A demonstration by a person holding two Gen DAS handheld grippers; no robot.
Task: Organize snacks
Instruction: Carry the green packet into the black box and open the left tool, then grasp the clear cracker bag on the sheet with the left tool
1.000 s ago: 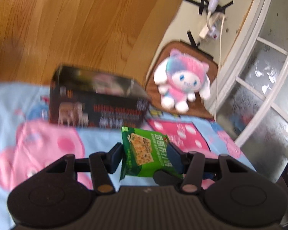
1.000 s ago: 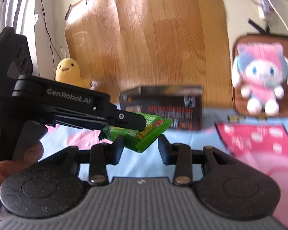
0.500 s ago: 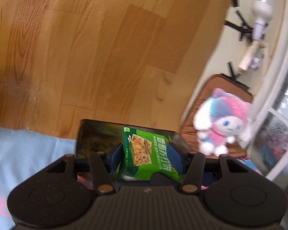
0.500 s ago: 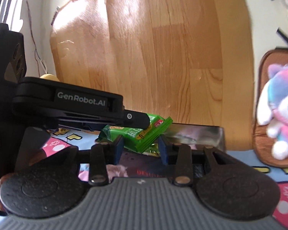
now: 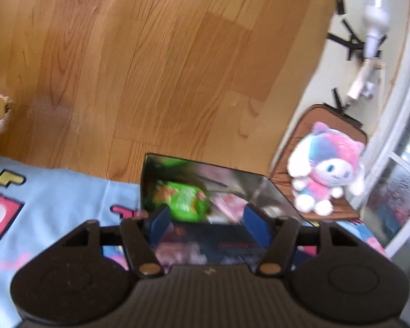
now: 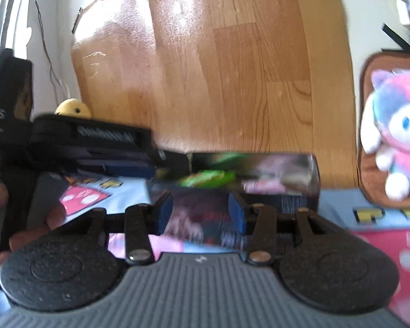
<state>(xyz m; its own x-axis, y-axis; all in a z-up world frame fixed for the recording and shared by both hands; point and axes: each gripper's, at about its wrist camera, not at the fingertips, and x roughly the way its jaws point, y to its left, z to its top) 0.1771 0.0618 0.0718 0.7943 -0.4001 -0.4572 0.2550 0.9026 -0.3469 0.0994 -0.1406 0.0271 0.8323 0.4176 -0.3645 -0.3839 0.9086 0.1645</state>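
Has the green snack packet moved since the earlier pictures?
Yes. The green snack packet left the left gripper, whose jaws have just been opening, and lies inside the dark box.

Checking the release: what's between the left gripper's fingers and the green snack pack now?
Left wrist view: nothing. The left gripper, fingers just opened, hangs over the dark box's near wall; the green snack pack lies loose inside.

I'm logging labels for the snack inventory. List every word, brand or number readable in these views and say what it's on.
None reads fully.
"...AS": white letter ends on the left gripper body, cut off at the frame edge.
Green snack packet: print blurred.
Pink packet: print blurred.
Dark box: front lettering blurred.
Left gripper's side label: smeared.
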